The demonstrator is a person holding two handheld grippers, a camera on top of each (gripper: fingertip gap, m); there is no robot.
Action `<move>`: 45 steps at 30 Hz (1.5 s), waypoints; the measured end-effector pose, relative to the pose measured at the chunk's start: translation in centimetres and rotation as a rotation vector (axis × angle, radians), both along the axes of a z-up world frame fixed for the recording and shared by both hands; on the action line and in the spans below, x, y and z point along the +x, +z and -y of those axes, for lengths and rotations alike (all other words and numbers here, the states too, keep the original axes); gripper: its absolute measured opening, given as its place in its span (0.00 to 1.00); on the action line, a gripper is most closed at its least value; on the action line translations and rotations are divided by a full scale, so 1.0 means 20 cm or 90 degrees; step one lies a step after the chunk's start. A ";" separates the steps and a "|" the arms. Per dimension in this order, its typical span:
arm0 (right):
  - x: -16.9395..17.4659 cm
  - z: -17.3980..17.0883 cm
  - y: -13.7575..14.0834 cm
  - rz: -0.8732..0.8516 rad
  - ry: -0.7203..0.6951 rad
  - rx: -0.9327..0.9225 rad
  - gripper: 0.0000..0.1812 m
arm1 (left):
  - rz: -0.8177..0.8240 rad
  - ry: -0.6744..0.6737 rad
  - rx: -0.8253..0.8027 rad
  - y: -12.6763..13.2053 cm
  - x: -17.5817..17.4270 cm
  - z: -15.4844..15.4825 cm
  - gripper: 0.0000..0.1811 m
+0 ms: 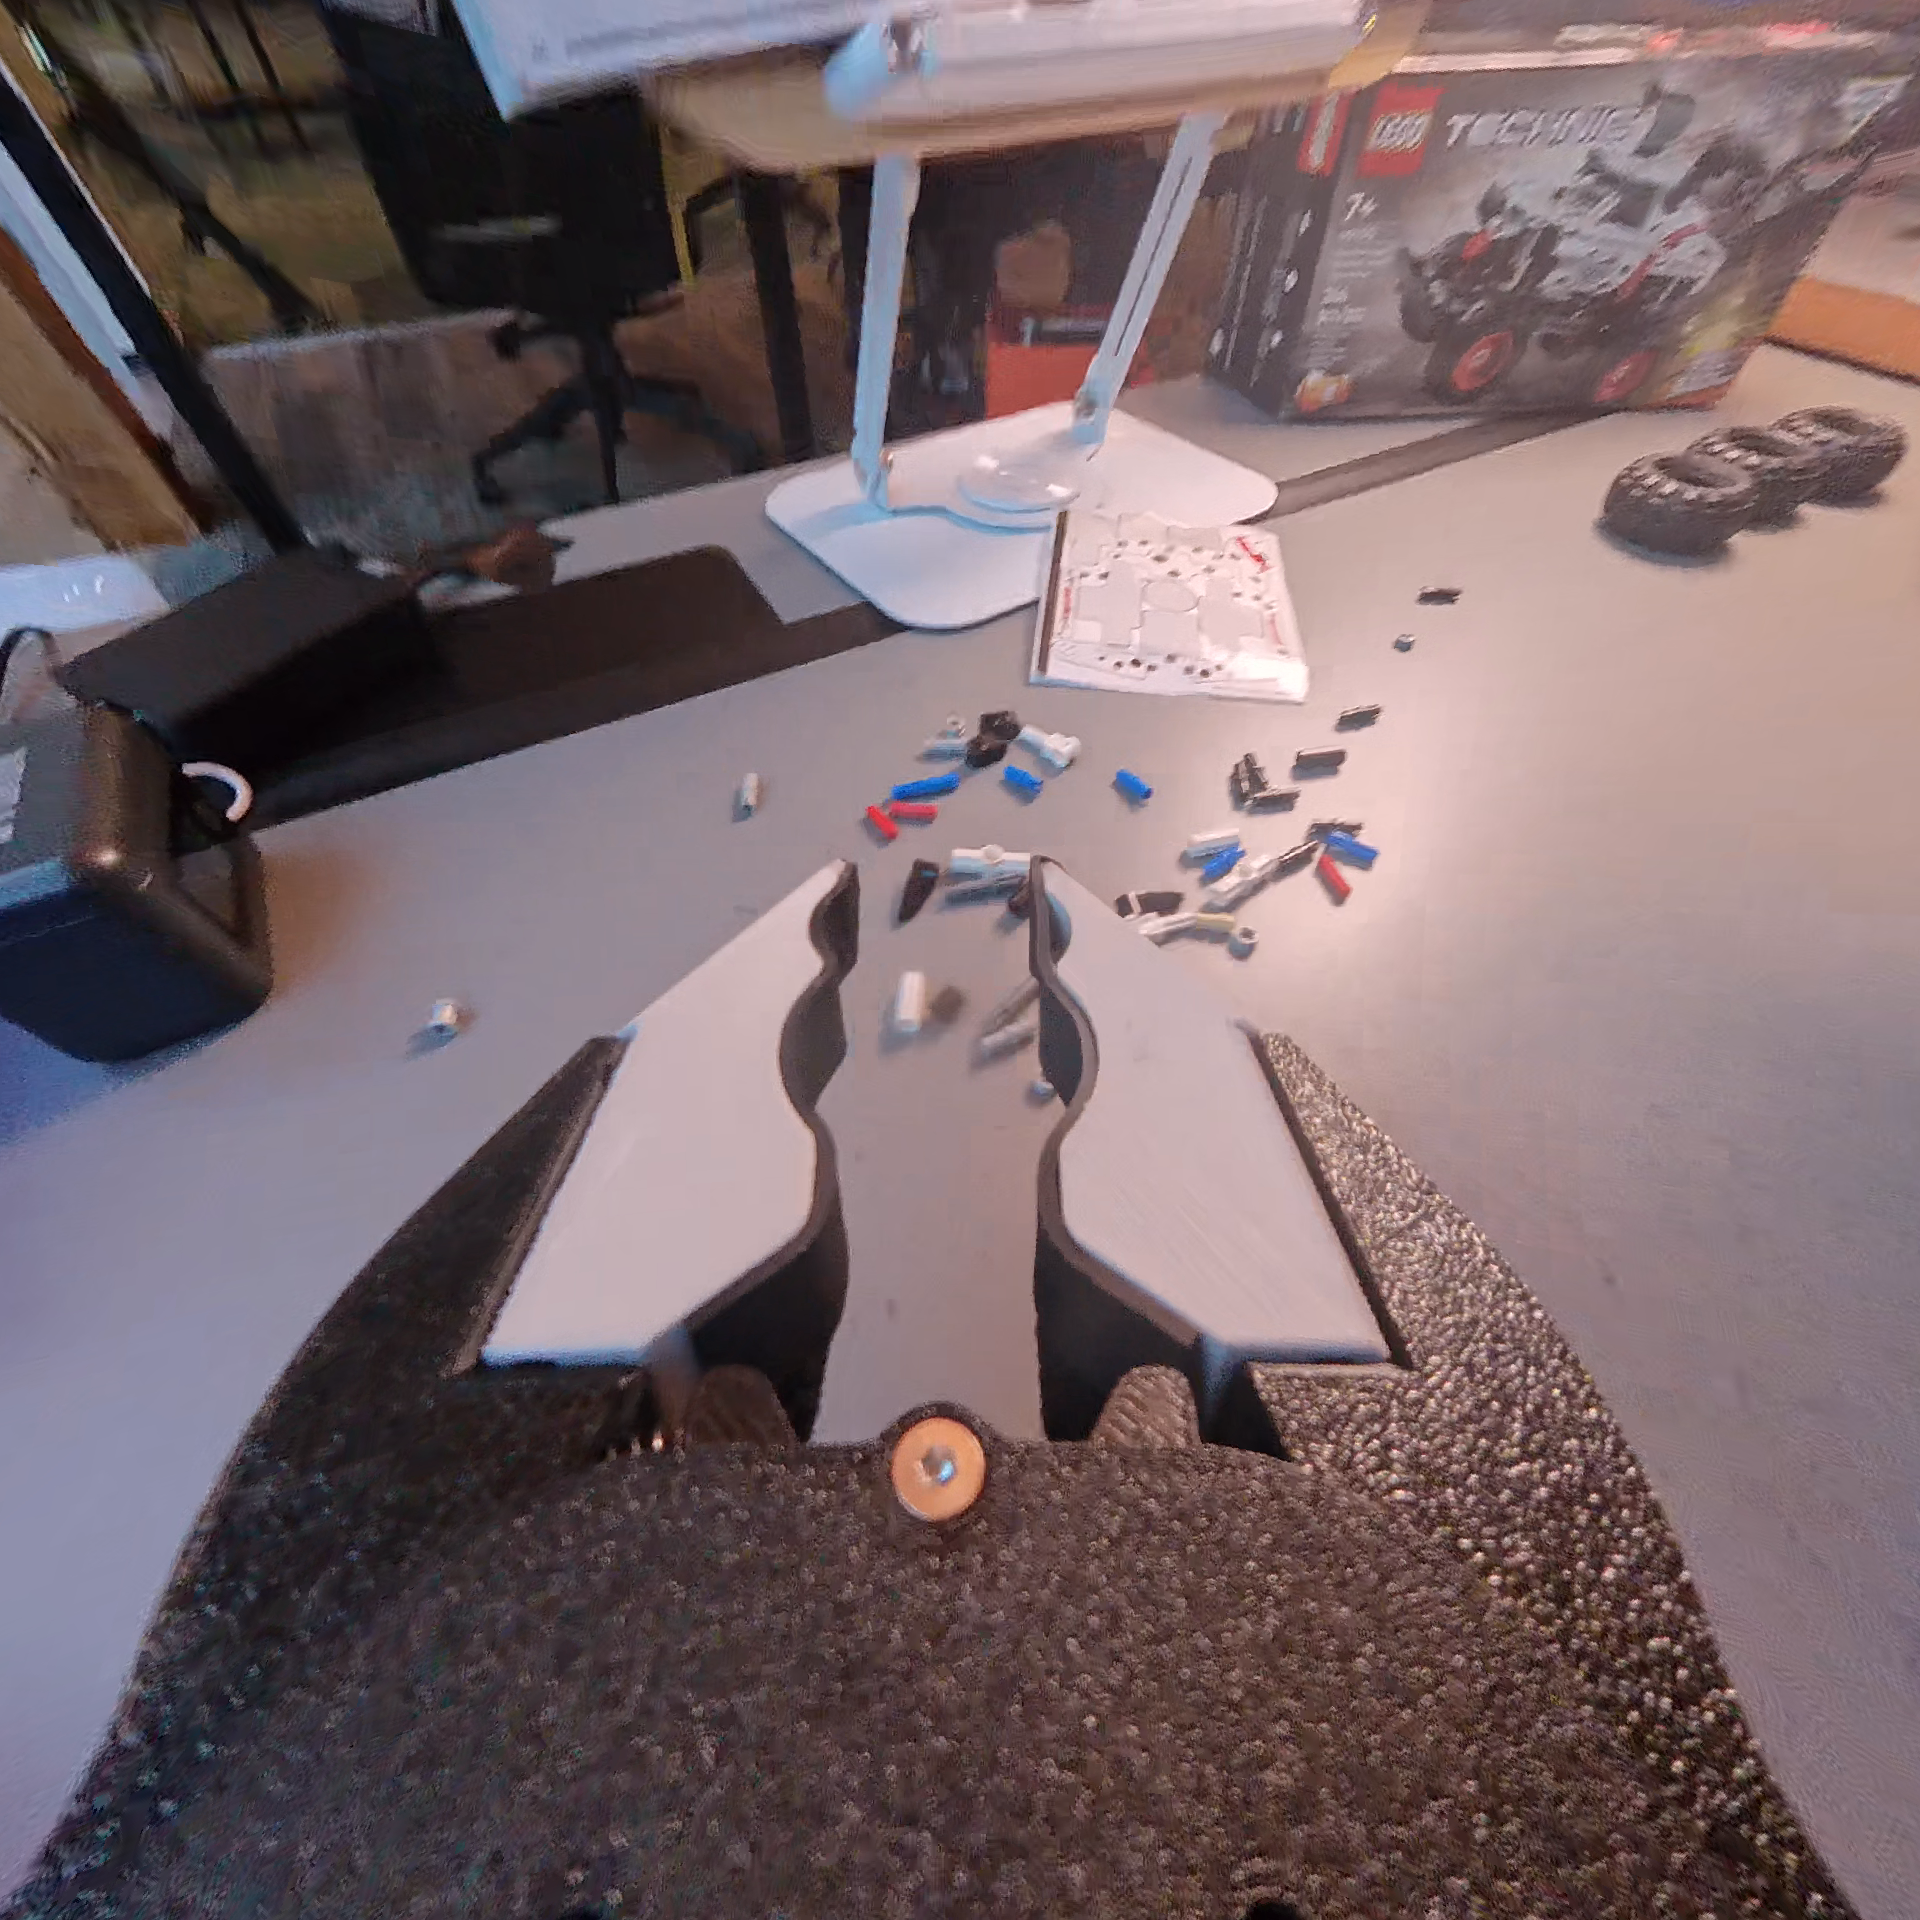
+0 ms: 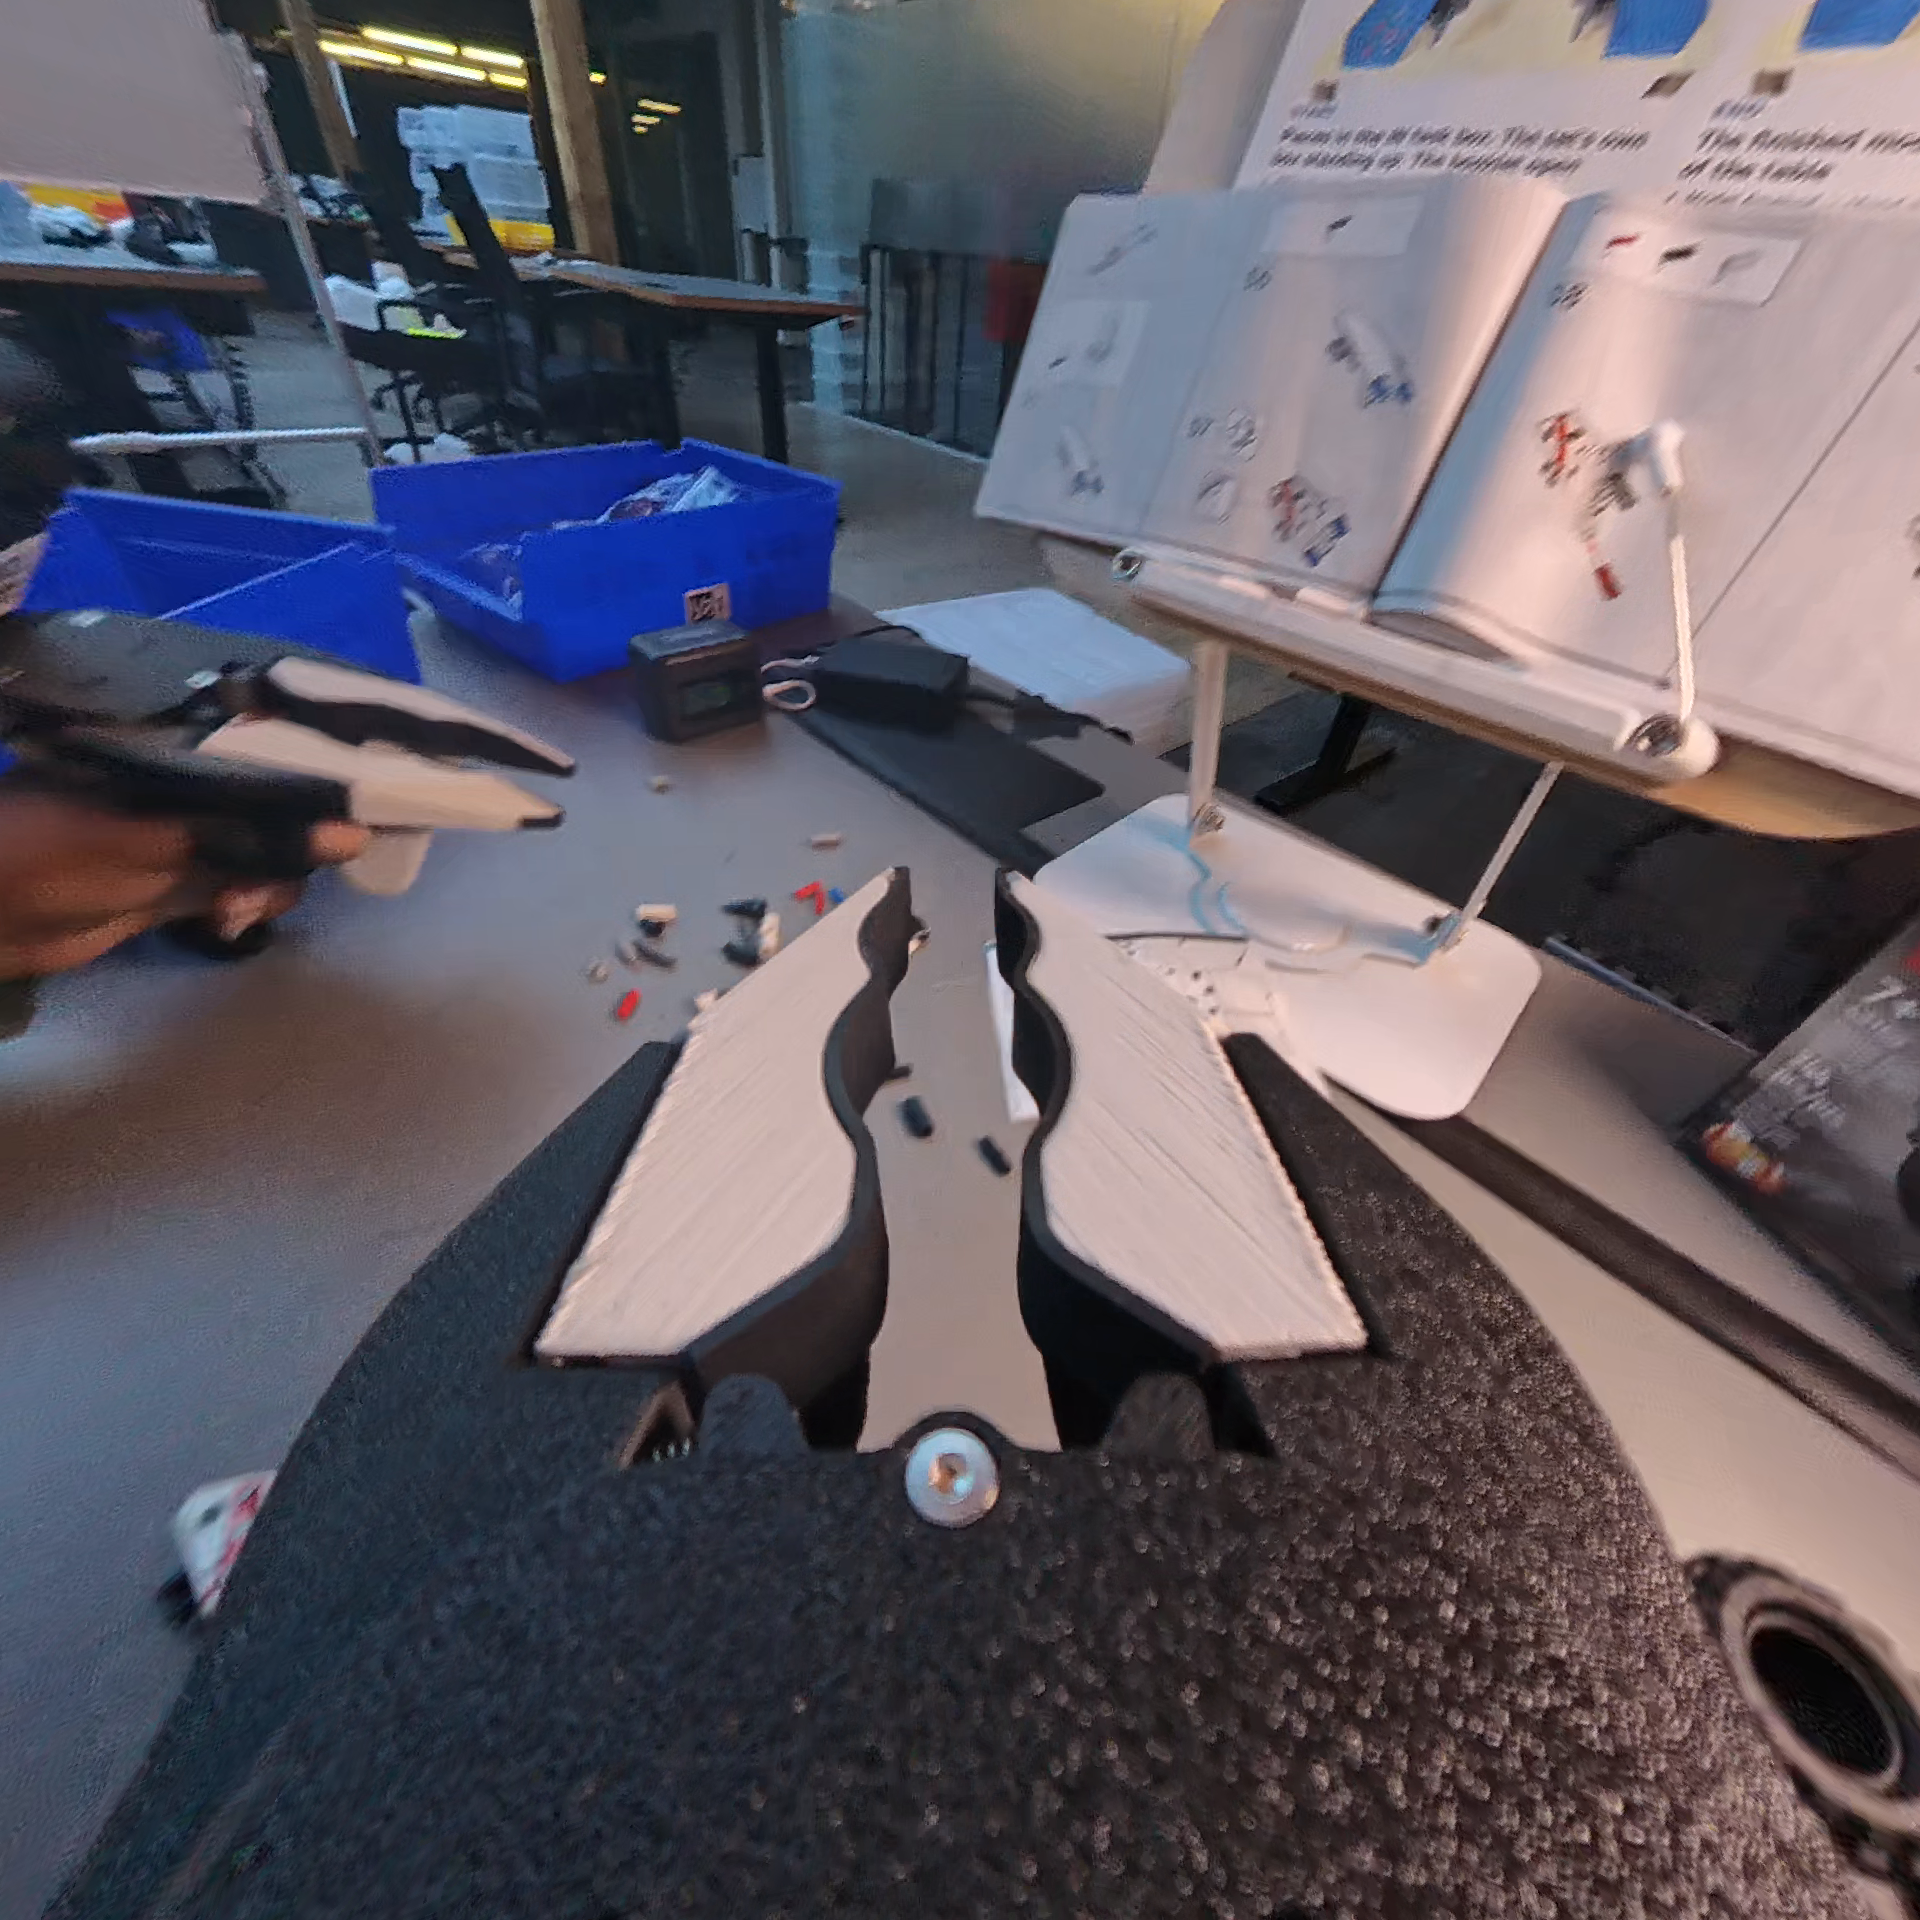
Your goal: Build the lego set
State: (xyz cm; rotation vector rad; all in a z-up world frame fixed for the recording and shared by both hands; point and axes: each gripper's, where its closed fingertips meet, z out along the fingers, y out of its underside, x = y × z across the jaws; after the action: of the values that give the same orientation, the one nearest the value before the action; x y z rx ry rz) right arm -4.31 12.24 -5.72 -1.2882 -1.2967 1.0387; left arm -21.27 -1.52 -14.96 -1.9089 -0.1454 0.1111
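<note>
My left gripper hangs apart & empty over loose lego pcs scattered on the grey tabletop. Right gripper also apart, empty. 3 black tires sit near 1 set box; 2 blue bins beyond.

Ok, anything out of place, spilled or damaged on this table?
Nothing damaged. Small pieces lie scattered loose over the table, unsorted, with two strays off to the left. Three tyres sit apart near the box. Both claws are open and empty.
</note>
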 end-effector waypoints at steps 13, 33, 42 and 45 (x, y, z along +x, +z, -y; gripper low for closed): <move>0.43 0.30 -0.27 -0.011 0.004 0.020 0.06 | 0.009 -0.107 -0.195 -0.29 -0.01 -0.03 0.09; 0.44 0.33 -0.37 0.016 0.032 0.047 0.05 | 0.006 -0.116 -0.271 -0.38 -0.07 -0.07 0.05; 0.44 0.30 -0.35 0.009 0.011 0.057 0.06 | -0.022 -0.101 -0.218 -0.27 -0.09 -0.06 0.04; 0.45 0.27 -0.36 0.018 -0.007 0.046 0.11 | 0.016 -0.210 -0.173 -0.17 0.16 -0.03 0.04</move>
State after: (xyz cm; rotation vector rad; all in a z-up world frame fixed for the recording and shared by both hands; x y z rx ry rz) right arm 4.78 6.81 -12.87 -1.2567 -1.3354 0.9609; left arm -18.07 -0.85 -18.41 -2.1777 0.1778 -0.1215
